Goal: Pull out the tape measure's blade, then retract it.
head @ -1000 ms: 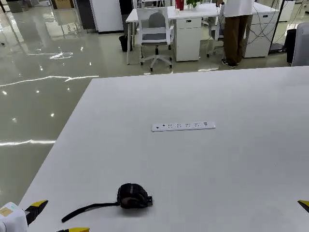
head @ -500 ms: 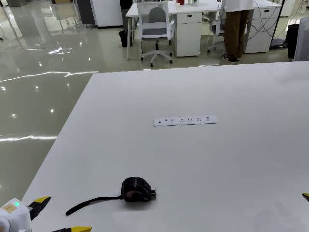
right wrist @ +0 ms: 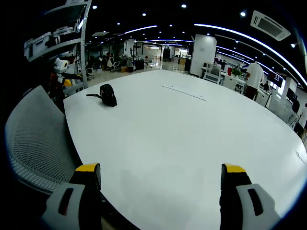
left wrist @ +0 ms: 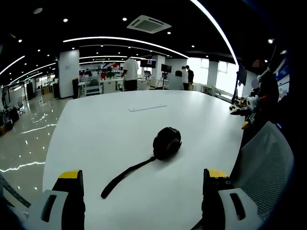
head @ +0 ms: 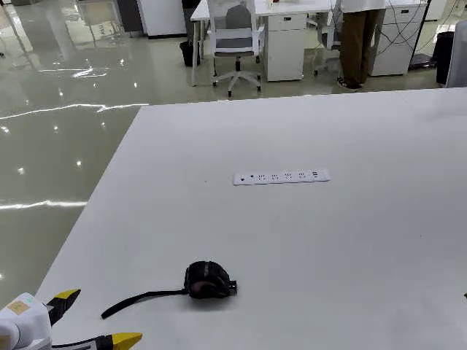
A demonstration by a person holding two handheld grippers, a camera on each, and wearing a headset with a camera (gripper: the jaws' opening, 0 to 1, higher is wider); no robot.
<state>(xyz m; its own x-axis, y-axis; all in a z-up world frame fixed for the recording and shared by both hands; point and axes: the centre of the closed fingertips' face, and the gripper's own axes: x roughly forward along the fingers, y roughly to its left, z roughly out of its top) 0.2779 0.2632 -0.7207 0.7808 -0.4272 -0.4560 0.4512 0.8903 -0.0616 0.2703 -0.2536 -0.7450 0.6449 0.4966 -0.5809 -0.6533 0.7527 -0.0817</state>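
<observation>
Left hand-held gripper (left wrist: 144,175): we see its yellow-tipped jaws spread wide with nothing between them. In the head view it sits low at the near left corner (head: 96,318), just short of the strap's free end.
Right hand-held gripper (right wrist: 160,168): its jaws also stand wide apart and hold nothing. It hangs at the near edge of the tabletop, well apart from the tape measure.
Tape measure (left wrist: 167,142): we find the black, rounded case lying on the tabletop near its near left side, straight ahead of the left jaws and touched by neither tool. In the right gripper view it is small and far off to the left (right wrist: 107,94).
Strap (left wrist: 127,173): a black loop trails flat from the case back toward the left jaws.
Tabletop (head: 306,240): broad and white.
Power strip (head: 281,176): white, lying flat toward the middle, well beyond the tape measure.
Mesh chair (right wrist: 33,139): we see its grey back just beside the near edge.
Room: a glossy floor (head: 58,146), a white office chair (head: 237,44) at white desks, and a person (head: 357,44) standing there.
</observation>
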